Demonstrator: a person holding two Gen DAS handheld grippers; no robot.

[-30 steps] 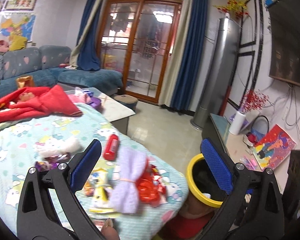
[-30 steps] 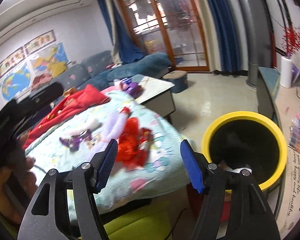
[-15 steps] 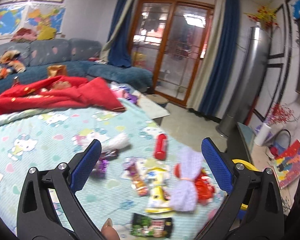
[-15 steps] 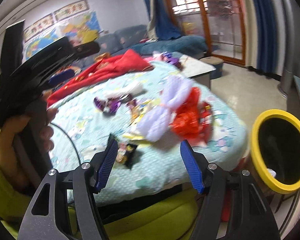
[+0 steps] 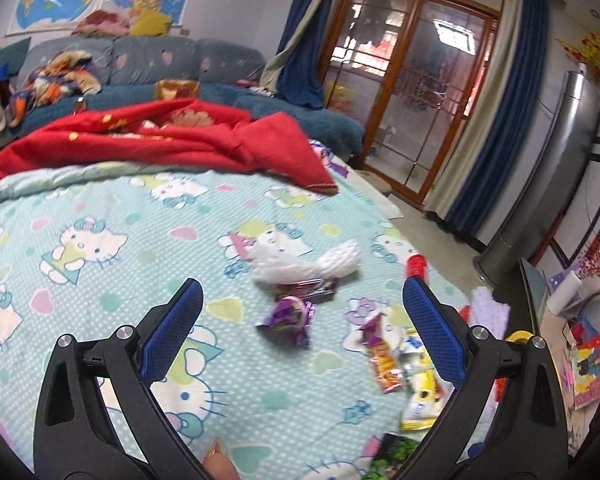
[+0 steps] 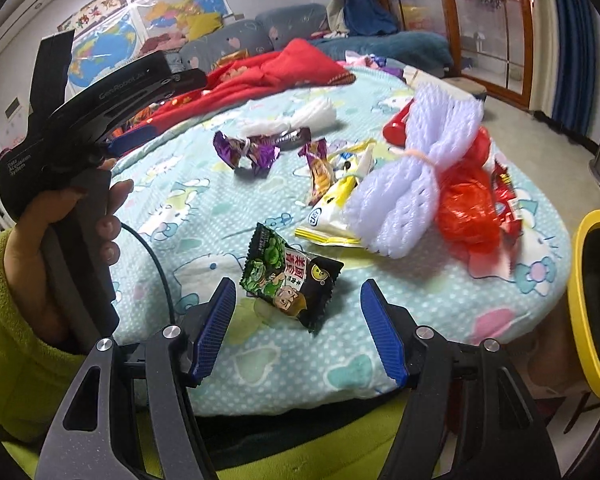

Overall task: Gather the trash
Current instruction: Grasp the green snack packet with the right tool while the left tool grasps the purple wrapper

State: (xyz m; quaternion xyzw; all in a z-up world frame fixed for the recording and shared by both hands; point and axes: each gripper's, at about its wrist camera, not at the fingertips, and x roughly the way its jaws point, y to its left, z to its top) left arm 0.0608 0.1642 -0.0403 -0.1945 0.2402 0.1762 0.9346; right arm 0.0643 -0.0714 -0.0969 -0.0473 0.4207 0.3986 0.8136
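Note:
Trash lies scattered on a cat-print blanket (image 5: 100,216). A purple wrapper (image 5: 290,314) sits just ahead of my open left gripper (image 5: 302,312), with a crumpled white tissue (image 5: 308,262) beyond it. My right gripper (image 6: 298,314) hangs open above a black-and-green snack packet (image 6: 290,276), nothing between its pads. Past the packet lie a yellow-white packet (image 6: 334,208), a lilac foam net (image 6: 416,168) and a red plastic bag (image 6: 468,204). A yellow-rimmed black bin (image 6: 594,300) stands at the right, off the bed's edge.
A red quilt (image 5: 160,140) is heaped at the back of the bed, with a blue sofa (image 5: 148,60) behind. A hand in a green sleeve (image 6: 4,320) holds the left gripper's body at the left of the right wrist view. Floor and a TV cabinet lie to the right.
Both grippers have swung left, away from the bin, and tipped down over the bed. The wrappers now lie straight ahead of them; the bin has slid to the right edge.

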